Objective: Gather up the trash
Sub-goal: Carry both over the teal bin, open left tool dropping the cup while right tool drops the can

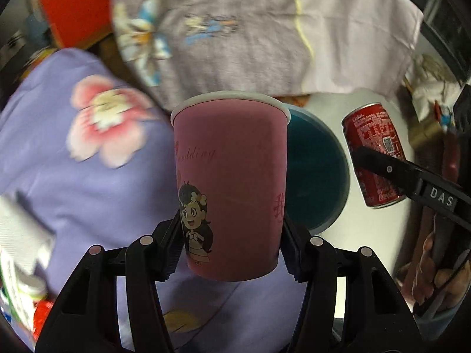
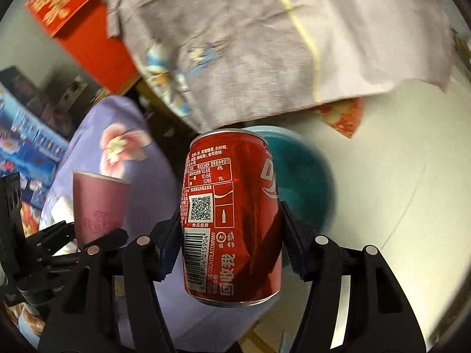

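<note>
Left gripper [image 1: 229, 244]: jaws clamped on the pink cup [image 1: 231, 182], upright, rim up (cartoon girl print faces the camera), held in the air over lilac floral cloth [image 1: 88, 153]. Right gripper [image 2: 231, 235]: jaws clamped on the red can [image 2: 232, 214], also upright and off the surface. Just behind both sits a teal bin [image 2: 300, 182] on the white floor [image 2: 382, 176]. Grey cloth [image 2: 235, 44] drapes across the top, red box [image 2: 82, 14] at upper left. Background is blurred.
</note>
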The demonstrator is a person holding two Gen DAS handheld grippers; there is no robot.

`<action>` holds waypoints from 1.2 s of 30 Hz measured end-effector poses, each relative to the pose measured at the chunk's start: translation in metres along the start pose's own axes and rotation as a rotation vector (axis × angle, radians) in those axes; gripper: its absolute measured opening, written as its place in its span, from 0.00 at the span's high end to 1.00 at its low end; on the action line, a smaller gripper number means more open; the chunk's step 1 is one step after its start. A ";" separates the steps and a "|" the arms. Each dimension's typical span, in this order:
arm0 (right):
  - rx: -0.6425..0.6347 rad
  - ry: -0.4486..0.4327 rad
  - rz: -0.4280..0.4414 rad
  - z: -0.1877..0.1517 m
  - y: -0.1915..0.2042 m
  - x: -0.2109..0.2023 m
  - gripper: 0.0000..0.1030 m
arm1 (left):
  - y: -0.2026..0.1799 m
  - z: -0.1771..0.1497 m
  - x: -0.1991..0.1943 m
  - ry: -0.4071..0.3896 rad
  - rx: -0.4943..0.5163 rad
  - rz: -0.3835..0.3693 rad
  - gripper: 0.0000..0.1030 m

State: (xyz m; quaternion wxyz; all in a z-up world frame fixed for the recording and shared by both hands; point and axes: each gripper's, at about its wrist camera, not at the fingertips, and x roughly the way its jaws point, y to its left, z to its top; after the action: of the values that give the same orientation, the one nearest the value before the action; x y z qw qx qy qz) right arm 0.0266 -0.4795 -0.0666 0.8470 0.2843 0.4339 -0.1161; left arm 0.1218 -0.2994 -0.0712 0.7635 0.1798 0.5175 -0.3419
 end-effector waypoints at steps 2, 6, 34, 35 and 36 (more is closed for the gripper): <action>0.021 0.010 -0.004 0.002 -0.011 0.003 0.43 | -0.011 0.007 0.016 0.024 0.017 -0.009 0.43; 0.049 0.035 -0.010 0.003 -0.024 0.016 0.43 | -0.023 0.014 0.044 0.073 0.028 0.019 0.35; 0.069 0.157 -0.034 -0.009 -0.027 0.068 0.28 | 0.014 0.007 0.038 0.078 -0.093 0.049 0.11; 0.069 0.155 -0.039 -0.009 -0.027 0.067 0.28 | 0.015 0.005 0.038 0.081 -0.098 0.046 0.11; 0.069 0.154 -0.044 -0.010 -0.026 0.067 0.28 | 0.017 0.004 0.038 0.083 -0.103 0.042 0.11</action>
State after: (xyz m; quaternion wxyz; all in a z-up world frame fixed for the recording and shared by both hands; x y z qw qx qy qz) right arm 0.0485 -0.4918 -0.1344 0.7982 0.3117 0.4995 -0.1273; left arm 0.1456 -0.3029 -0.1056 0.7566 0.1651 0.5618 -0.2910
